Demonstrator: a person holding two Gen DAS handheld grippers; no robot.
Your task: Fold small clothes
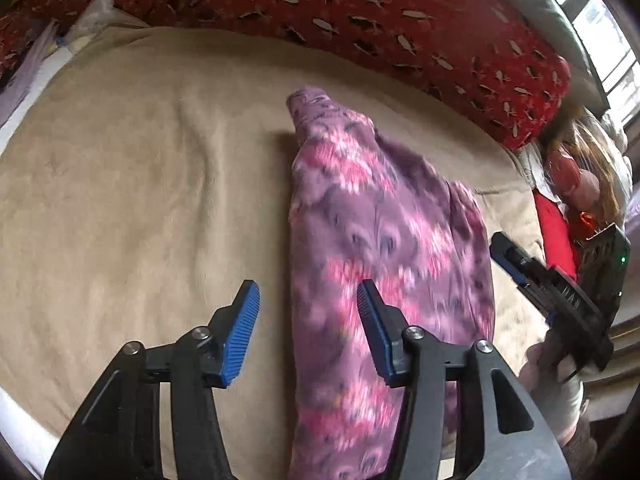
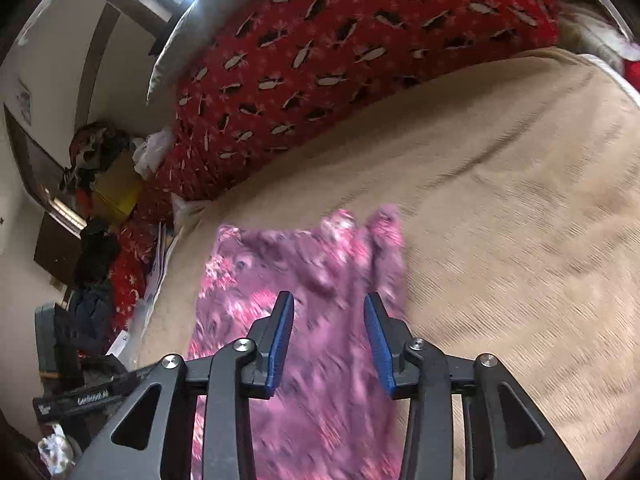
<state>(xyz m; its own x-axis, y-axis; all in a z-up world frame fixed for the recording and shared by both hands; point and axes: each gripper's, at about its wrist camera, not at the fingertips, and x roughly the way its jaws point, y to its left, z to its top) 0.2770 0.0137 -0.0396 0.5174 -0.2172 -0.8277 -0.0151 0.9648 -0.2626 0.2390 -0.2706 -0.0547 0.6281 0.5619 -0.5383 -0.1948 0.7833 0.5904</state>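
— Beige, softly napped blanket (image 1: 140,184) covers the whole bed, wrinkled a little toward its left half. What lies along the far edge?

— Running from left to right behind it is a long red cushion printed with small black and pale fish-like shapes (image 1: 360,12). At the far left, in the left wrist view, some pale lilac and white fabrics (image 1: 28,76) sit at the blanket's edge.

— And the garment?

— The purple cloth with pink floral print (image 1: 380,240) lies flat on the blanket as a long, narrow folded shape, near the middle and slightly right. Its far end tapers to a small bunched tip.

— How does the left gripper (image 1: 308,316) stand?

— Its blue ribbed pads are parted with nothing pressed between them. The left pad hangs over bare blanket, the right one over the cloth's left part.

— And further right?

— The right gripper (image 1: 516,264) shows just beyond the cloth's right edge, gripped by a hand (image 1: 544,368). In its own view the right gripper's (image 2: 328,332) pads are spread apart above the cloth, clasping nothing. That picture is blurred.

— Anything past it?

— A red item (image 1: 556,228) and some jumbled things lie at the bed's right end; I cannot make them out.
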